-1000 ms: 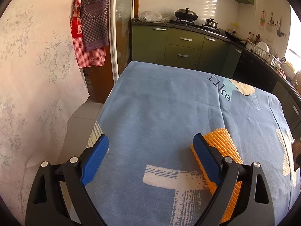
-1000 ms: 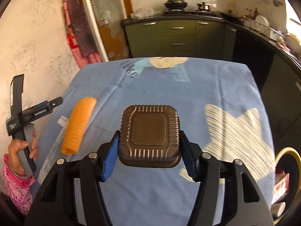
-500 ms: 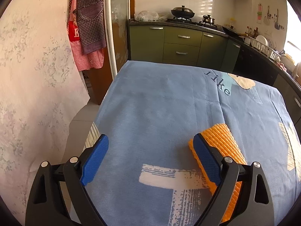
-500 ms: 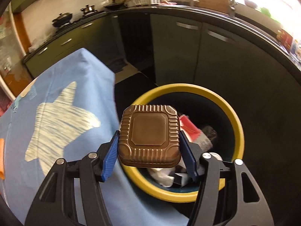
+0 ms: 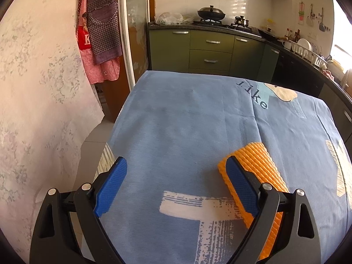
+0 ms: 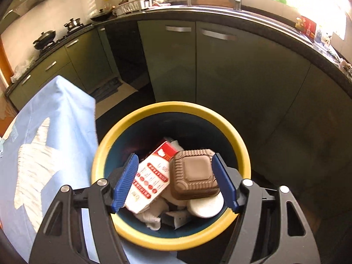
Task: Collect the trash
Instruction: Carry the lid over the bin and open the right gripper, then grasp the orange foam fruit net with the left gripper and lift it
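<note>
My right gripper (image 6: 175,181) is open above a yellow-rimmed trash bin (image 6: 242,151). A brown ribbed plastic container (image 6: 193,177) lies in the bin on top of other trash, below and between my fingers, next to a red and white carton (image 6: 151,176). My left gripper (image 5: 176,187) is open and empty low over the blue tablecloth (image 5: 187,121). An orange ribbed foam roll (image 5: 257,167) lies on the cloth, just outside and partly behind the right finger.
The bin stands on the floor beside the table's cloth-covered edge (image 6: 55,132), in front of dark green kitchen cabinets (image 6: 220,66). Aprons (image 5: 99,33) hang on the wall left of the table. A counter with a stove and pans (image 5: 211,14) runs behind.
My right gripper swung from over the table to above the bin, opened, and the brown container dropped into the bin. The left gripper stayed open, shifting slightly back.
</note>
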A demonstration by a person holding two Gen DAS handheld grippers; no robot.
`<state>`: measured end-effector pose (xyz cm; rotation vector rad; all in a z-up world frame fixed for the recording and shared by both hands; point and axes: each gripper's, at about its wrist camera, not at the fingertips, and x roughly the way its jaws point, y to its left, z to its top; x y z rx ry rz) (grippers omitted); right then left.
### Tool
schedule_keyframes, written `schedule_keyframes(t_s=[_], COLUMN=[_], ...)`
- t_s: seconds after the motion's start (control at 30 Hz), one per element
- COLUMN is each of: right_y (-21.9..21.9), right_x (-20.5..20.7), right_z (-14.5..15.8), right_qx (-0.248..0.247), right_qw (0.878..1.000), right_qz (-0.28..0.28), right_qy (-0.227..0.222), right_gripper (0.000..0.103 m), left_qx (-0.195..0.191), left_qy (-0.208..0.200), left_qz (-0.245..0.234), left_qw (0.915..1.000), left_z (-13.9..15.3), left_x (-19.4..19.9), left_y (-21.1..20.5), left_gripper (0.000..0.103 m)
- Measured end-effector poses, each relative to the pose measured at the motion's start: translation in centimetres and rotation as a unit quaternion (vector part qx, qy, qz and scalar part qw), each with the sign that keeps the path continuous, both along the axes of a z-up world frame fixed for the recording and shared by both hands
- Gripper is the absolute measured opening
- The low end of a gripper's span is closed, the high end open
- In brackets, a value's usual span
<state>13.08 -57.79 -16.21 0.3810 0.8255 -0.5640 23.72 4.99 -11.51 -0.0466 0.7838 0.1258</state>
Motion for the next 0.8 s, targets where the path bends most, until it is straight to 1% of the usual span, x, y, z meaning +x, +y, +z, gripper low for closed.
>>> schedule_keyframes(t_s=[0.2, 0.3, 0.4, 0.47, 0.57, 0.67, 0.8], right_y=[2.1, 2.5, 2.7, 2.7, 2.8, 2.6, 2.1], right_x=[-1.4, -1.9, -2.6, -2.9, -3.2, -3.5, -4.1], right_z=[1.4, 2.1, 2.8, 3.0, 3.0, 2.6, 2.4], right_qx=[-0.007, -0.006, -0.009, -0.011, -0.007, 0.007, 0.02], right_qw=[1.0, 0.999, 0.998, 0.998, 0.997, 0.996, 0.995], right_qz=[0.02, 0.029, 0.035, 0.039, 0.047, 0.057, 0.067], right_qy=[-0.017, -0.028, -0.041, -0.049, -0.057, -0.064, -0.076], right_gripper=[0.068, 0.069, 0.069, 0.07, 0.071, 0.071, 0.071], left_qx=[-0.012, -0.007, -0.03, -0.039, -0.051, -0.05, -0.054], left_qy=[0.007, 0.013, 0.031, 0.042, 0.059, 0.085, 0.11], left_qz=[-0.017, -0.021, -0.032, -0.038, -0.041, -0.029, -0.027], left_qw=[0.9998, 0.9997, 0.9986, 0.9977, 0.9961, 0.9947, 0.9921], left_z=[-0.2, -0.1, 0.2, 0.4, 0.4, -0.3, -1.2], left_x=[0.3, 0.4, 0.3, 0.1, 0.1, 0.3, 0.4], left_y=[-0.6, -1.2, -2.0, -2.9, -4.4, -5.8, -7.3], left_gripper=[0.09, 0.09, 0.091, 0.094, 0.094, 0.095, 0.095])
